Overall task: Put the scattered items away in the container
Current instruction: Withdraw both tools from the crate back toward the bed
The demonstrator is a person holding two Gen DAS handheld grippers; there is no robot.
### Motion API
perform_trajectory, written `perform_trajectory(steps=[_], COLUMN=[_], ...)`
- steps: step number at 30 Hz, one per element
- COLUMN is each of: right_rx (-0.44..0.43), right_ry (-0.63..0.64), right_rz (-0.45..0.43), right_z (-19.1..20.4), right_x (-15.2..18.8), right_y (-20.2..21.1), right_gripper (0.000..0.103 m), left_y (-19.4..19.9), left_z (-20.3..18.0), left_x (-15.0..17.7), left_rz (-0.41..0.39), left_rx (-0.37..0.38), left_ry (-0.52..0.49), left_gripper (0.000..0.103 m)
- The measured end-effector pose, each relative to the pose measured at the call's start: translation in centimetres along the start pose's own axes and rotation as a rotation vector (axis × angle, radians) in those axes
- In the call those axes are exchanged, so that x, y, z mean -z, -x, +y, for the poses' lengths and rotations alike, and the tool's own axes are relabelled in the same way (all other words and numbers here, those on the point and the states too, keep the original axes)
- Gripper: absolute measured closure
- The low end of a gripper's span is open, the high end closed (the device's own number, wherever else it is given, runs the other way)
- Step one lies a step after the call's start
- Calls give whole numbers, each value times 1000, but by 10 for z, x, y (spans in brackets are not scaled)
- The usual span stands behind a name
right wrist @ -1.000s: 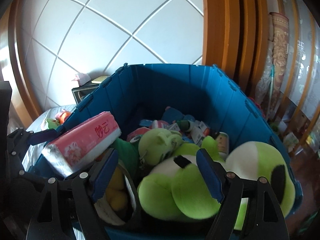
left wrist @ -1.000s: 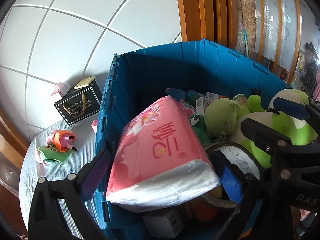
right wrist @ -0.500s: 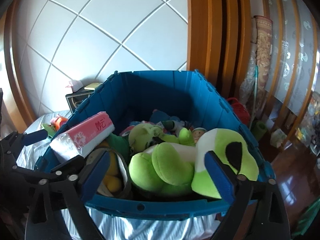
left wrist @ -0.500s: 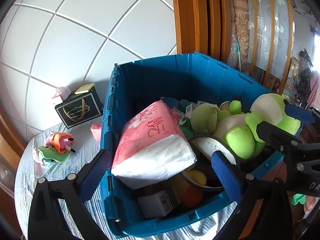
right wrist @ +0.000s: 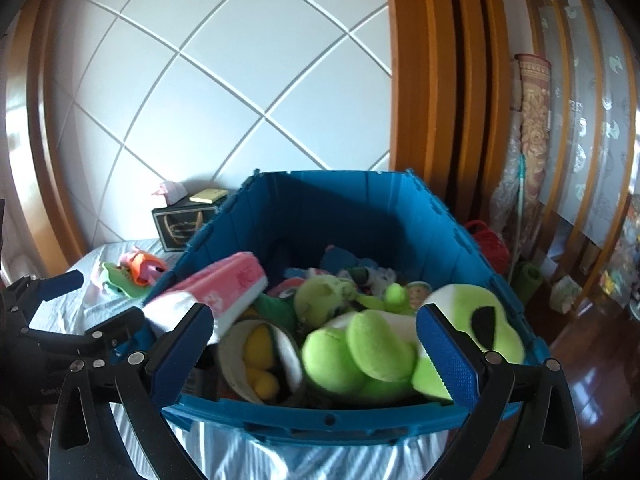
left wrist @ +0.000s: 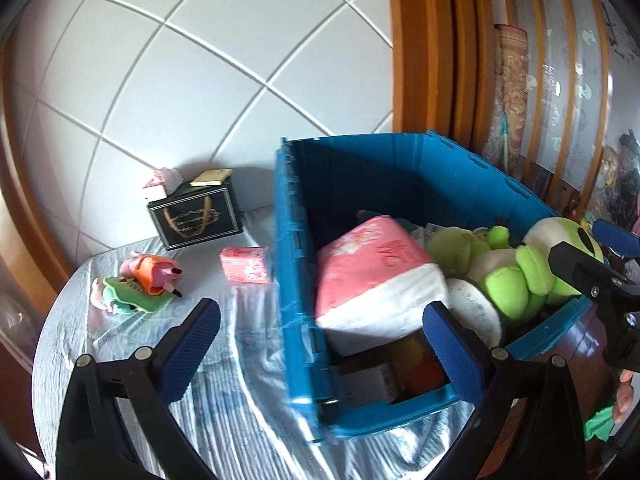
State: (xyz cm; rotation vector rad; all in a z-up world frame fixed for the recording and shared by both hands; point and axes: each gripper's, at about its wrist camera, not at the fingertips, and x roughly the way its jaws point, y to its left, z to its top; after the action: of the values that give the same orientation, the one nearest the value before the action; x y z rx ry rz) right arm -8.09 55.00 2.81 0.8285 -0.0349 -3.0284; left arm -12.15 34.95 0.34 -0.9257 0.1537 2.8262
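Note:
A blue crate stands on the table, full of toys; it also shows in the right wrist view. A pink tissue pack lies tilted on top at its left side, next to a green plush frog. On the cloth left of the crate lie a small pink box and an orange-and-green plush toy. My left gripper is open and empty, in front of the crate's left wall. My right gripper is open and empty, at the crate's near rim.
A black gift box with a yellow pad stands against the tiled wall behind the loose items. Wooden door frames rise behind the crate. The table's round edge curves at the left. Floor and clutter lie to the right.
Both grippers have drawn back and up from the crate. The left one has swung left, so more of the table and the loose items show. The tissue pack stays in the crate.

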Motion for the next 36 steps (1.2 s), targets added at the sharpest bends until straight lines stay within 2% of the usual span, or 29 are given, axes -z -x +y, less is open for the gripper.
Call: perform_trajectory(steps=[4,9,14,18,22,28,36], right_rx=[-37,-89,-139,-173,-183,-149,-180], right_ry=[26,59,88,96,82,85,118], right_rz=[-6,-30,-43,-34,19,171,269], right_z=[36,102,188,264,319,356,384], right_x=[-6,-12,-21,-26,-22,-7,-13], right_y=[-6,-13,-32,-60,-98,-172,-270], right_gripper=[0,0,0,0,0,0,0], left_y=[7,8,0,-18,-47,-92,-163], left_z=[42,114,211,301,374,451,504], left_x=[3,14,31,48,62,78,78], left_rz=[-13,-17,-4,44,95,181,273], left_rx=[-37,-84,-146,-195,-244,-265,-326], left_ry=[47,94,133,165,160,222,295], left_gripper=[0,0,0,0,0,0,0])
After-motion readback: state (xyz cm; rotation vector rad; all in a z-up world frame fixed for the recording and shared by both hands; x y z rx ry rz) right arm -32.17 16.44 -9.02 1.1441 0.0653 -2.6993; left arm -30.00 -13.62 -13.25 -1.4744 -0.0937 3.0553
